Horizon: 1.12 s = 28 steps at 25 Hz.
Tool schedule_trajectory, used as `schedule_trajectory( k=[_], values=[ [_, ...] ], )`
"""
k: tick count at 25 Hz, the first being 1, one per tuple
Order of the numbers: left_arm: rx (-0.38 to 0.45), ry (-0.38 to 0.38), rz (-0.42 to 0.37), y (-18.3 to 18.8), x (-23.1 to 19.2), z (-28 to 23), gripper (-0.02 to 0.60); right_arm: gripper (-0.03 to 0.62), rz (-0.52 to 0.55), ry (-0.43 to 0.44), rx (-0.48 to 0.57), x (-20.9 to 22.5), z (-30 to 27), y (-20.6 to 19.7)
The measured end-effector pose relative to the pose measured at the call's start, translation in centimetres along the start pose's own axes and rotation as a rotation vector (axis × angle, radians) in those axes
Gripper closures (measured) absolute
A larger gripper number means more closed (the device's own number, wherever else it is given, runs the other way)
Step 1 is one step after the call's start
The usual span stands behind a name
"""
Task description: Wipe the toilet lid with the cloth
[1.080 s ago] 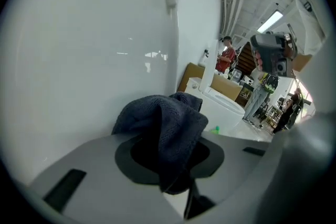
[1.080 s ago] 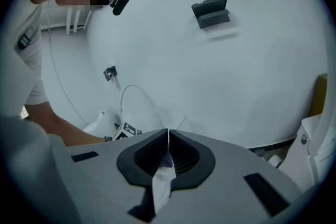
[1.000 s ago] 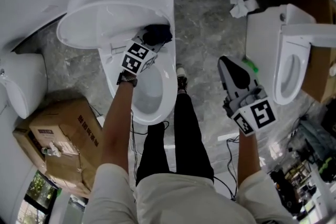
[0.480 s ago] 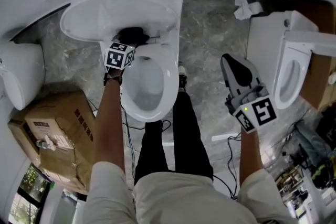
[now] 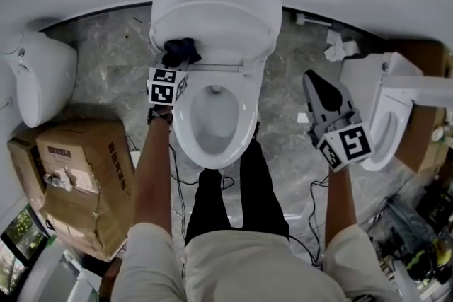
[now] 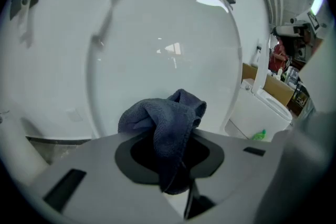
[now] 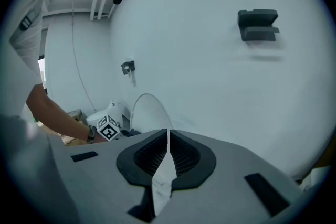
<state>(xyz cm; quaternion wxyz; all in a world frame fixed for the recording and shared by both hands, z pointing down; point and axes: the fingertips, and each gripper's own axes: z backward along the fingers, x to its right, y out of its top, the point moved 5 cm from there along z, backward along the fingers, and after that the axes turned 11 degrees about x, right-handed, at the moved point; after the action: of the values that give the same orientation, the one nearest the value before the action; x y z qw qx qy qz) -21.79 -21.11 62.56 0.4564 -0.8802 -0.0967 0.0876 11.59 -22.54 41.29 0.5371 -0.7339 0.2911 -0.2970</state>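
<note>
Before the upright toilet lid, left gripper clamped on dark blue cloth, right gripper well apart at right, jaws pressed together, empty.

Colour key. The toilet and its raised toilet lid were plain white. The cloth was dark blue with a fine knitted texture. The left gripper and right gripper were grey with black jaw linings and bore black-and-white square markers. The floor around the toilet was mottled grey stone. The cardboard box left of the toilet was brown.
</note>
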Motion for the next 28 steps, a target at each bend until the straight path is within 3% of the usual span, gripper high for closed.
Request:
schedule_trajectory(
  k=[5, 11, 16, 21, 28],
  values=[
    [0.204, -0.008, 0.009, 6.9, 2.0, 5.8, 0.494, 0.562, 0.134, 0.111, -0.046, -1.5, -4.1, 2.6],
    [0.324, -0.025, 0.048, 11.9, 5.0, 12.7, 0.494, 0.560, 0.247, 0.226, -0.105, -1.5, -9.1, 3.9],
    [0.384, 0.043, 0.076, 13.4, 6.0, 17.2, 0.494, 0.494, 0.344, 0.288, -0.185, -1.8, -12.3, 3.6],
    [0.425, 0.098, 0.088, 14.4, 6.2, 19.8, 0.494, 0.479, 0.396, 0.309, -0.238, -2.1, -15.0, 2.3],
    [0.458, 0.096, 0.077, 15.7, 6.9, 21.4, 0.494, 0.479, 0.543, 0.292, -0.292, -1.9, -16.9, 1.1]
  ],
)
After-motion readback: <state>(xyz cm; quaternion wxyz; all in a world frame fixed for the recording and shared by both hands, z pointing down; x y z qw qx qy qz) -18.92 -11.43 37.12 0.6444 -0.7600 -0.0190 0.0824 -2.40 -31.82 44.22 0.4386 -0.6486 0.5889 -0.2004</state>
